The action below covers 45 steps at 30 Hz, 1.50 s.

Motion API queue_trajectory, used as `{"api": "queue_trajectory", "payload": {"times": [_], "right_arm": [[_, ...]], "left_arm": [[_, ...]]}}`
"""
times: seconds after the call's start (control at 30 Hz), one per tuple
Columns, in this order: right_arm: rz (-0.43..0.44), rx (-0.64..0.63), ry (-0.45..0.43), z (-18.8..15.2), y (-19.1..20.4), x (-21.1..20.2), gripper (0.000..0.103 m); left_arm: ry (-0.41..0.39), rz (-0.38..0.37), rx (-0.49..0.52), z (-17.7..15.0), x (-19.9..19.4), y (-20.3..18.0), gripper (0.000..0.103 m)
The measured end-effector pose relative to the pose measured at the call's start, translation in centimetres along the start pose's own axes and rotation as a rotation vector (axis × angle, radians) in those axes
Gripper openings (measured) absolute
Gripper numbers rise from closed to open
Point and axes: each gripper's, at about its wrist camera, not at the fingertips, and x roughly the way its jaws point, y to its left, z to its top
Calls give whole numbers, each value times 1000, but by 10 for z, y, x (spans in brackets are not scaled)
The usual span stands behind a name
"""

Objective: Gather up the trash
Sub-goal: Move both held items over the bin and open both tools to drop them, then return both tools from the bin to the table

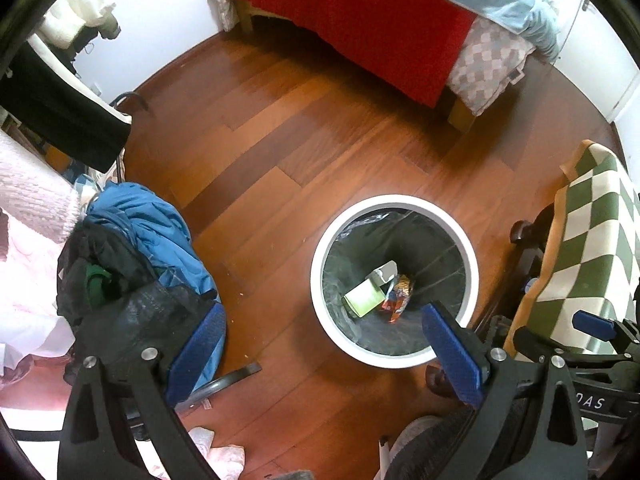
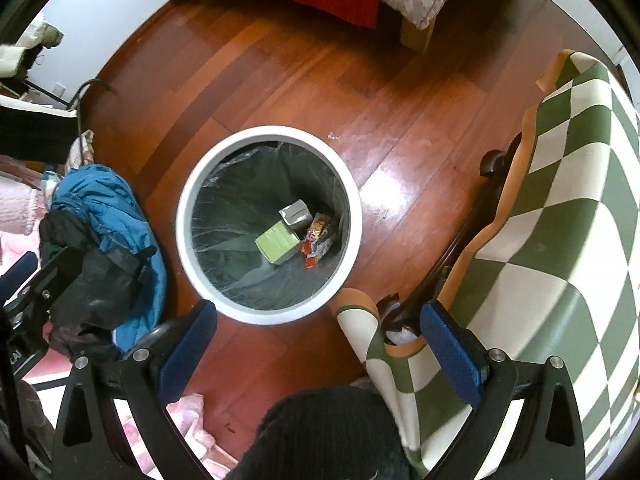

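A white round bin [image 1: 468,256] with a dark liner stands on the wooden floor; it also shows in the right wrist view [image 2: 184,216]. Inside lie a green box [image 2: 278,242], a small grey carton [image 2: 296,213] and a colourful wrapper [image 2: 320,236]; the left wrist view shows the green box [image 1: 362,298] and the wrapper [image 1: 398,298] too. My left gripper [image 1: 324,354] is open and empty, above the floor just near the bin. My right gripper [image 2: 320,348] is open and empty, above the near rim of the bin.
A pile of blue and black clothes [image 1: 136,248] lies left of the bin. A chair with a green checked blanket [image 2: 560,216] stands to the right. A bed with a red cover [image 1: 360,32] is at the back. Bare wooden floor [image 1: 260,128] lies between.
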Motion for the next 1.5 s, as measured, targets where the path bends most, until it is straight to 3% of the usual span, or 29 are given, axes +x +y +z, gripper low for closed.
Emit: {"api": "queue_trajectory", "payload": {"times": [0.5,0.77,0.97,1.13,1.27,1.4,1.5], "right_arm": [[92,2,-189,-54,-9,-118,102],[214,102,-288,-96,-44,-185,102],[291,310,-344,-139,-136,-220,103],[185,527,-375,-183,-249,-231,103],[85,756,-350,-222,-360,-223,103],[111,1044,-337,-250,-462,-199,103],[138,1195,-322,-245,-511,-170,103]], "left_arm": [[-145,-59,17,-26,-104,-5,101],[-205,-82,74,-37,-154,-44,101],[-213,-138,190,-45,-161,-123,101],[-164,-189,337,-57,-137,-230,101],[-119,-228,469,-68,-114,-326,103],[-66,-240,556,-70,-90,-411,103],[-53,-205,600,-66,-74,-452,103]]}}
